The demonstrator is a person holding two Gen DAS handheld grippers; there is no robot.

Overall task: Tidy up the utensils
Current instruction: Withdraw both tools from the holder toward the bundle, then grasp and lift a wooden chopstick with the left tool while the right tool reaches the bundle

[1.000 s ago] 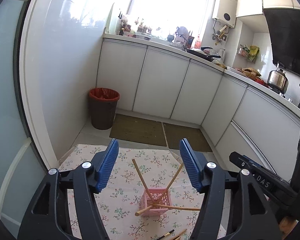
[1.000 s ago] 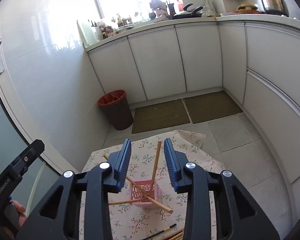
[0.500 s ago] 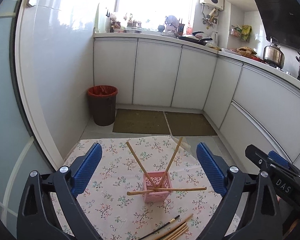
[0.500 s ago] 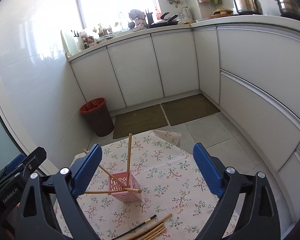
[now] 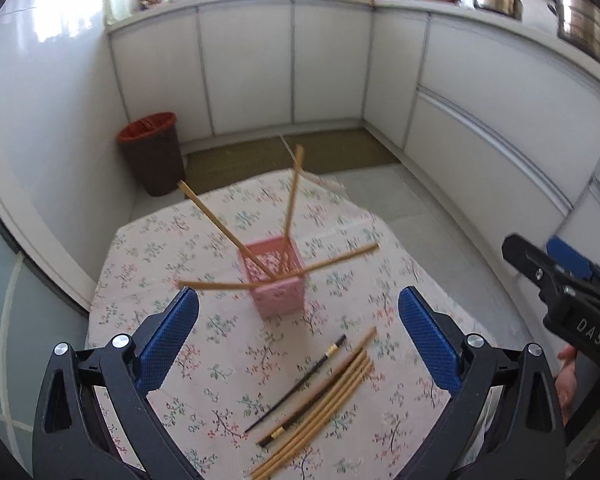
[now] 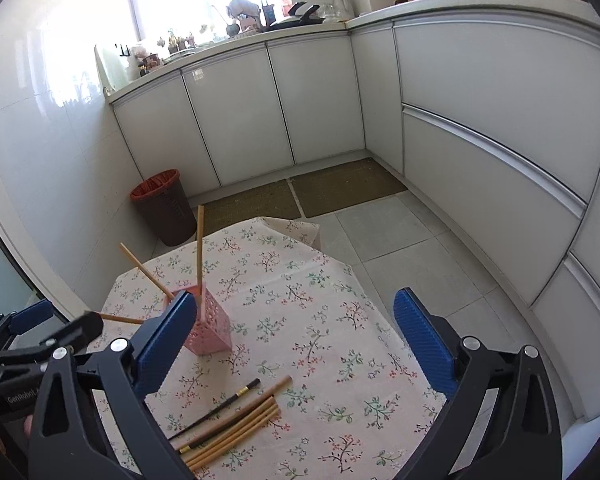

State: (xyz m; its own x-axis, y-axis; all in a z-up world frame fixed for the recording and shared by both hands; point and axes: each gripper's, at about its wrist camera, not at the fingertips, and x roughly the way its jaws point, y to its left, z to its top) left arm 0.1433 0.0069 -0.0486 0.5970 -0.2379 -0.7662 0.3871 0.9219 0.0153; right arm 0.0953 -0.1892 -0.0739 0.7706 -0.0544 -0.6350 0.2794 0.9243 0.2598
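A pink slotted holder (image 5: 278, 280) stands on the floral tablecloth (image 5: 228, 344) with several wooden chopsticks (image 5: 290, 204) sticking out at angles; it also shows in the right wrist view (image 6: 208, 326). A bundle of loose wooden chopsticks (image 5: 324, 400) and black chopsticks (image 5: 300, 382) lies in front of it, seen too in the right wrist view (image 6: 236, 426). My left gripper (image 5: 298, 340) is open and empty above the loose bundle. My right gripper (image 6: 296, 346) is open and empty, its left finger overlapping the holder in view.
A brown bin with a red liner (image 5: 152, 152) stands on the floor beyond the table, by white cabinets (image 6: 260, 100). Two floor mats (image 6: 320, 192) lie in front of the cabinets. The table edge (image 6: 340, 264) drops to grey tiles on the right.
Both grippers have opened wide from nearly shut and tilted downward, so the loose chopstick bundle on the cloth has come fully into view. The right gripper released a chopstick that stands in the holder.
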